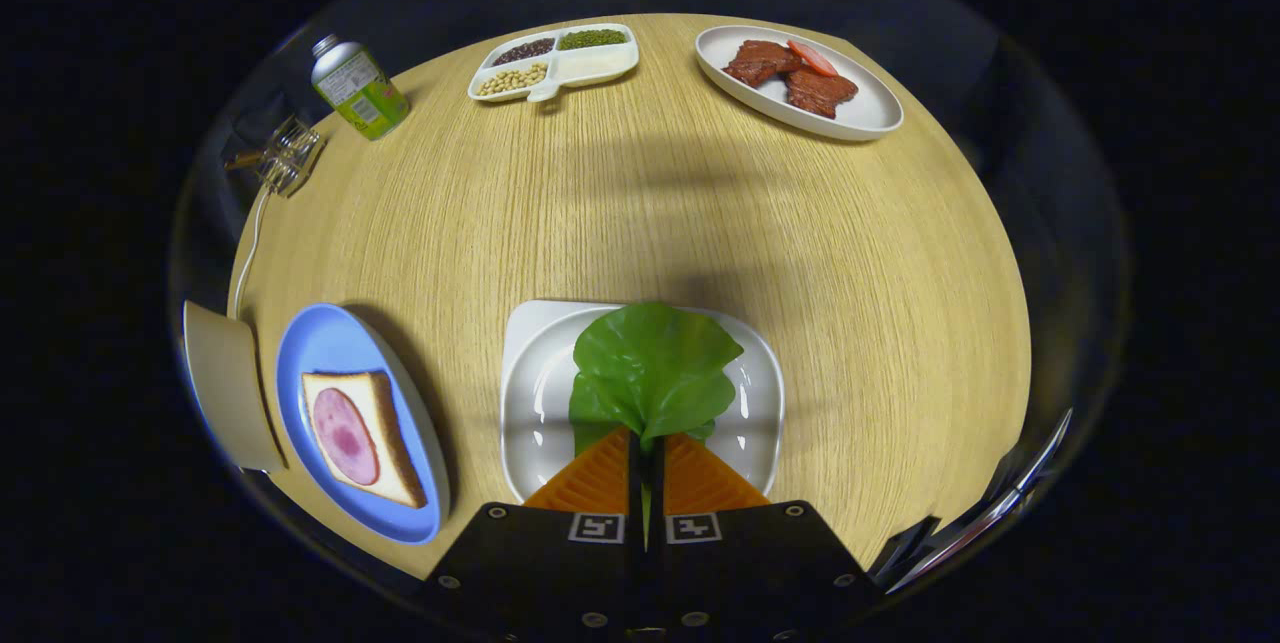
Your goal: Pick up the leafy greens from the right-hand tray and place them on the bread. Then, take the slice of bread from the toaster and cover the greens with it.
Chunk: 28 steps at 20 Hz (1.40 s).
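My gripper is shut on the leafy greens, a broad green leaf whose stem end is pinched between the two fingers. The leaf fans out ahead of the fingertips over the white square tray; whether it rests on the tray or hangs just above it I cannot tell. To the left of the fingers lies a blue oval plate with a slice of bread on it, topped by a round pink slice of ham. A beige toaster stands just left of the blue plate.
Far across the wooden table sit a white divided dish of beans and grains and a white oval plate with brown meat pieces and a red slice. A green can and a small glass object stand at the far left.
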Each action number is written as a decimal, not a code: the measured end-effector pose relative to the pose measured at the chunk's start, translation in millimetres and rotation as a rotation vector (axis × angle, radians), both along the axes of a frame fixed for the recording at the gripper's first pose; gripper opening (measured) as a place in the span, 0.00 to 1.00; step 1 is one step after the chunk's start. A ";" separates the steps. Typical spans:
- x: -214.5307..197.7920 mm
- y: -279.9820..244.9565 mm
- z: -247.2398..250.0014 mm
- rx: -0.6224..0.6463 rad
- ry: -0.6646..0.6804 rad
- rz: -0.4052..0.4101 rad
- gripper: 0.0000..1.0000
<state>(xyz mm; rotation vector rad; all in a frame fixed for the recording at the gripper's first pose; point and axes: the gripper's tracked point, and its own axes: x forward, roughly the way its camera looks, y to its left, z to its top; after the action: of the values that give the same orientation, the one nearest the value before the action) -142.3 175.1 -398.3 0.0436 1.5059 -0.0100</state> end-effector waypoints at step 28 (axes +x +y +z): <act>-14.4 193.1 66.2 0.256 -0.009 0.242 0.05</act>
<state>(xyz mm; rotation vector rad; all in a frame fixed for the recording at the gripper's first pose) -156.7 368.3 -332.1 0.0669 1.4874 0.3769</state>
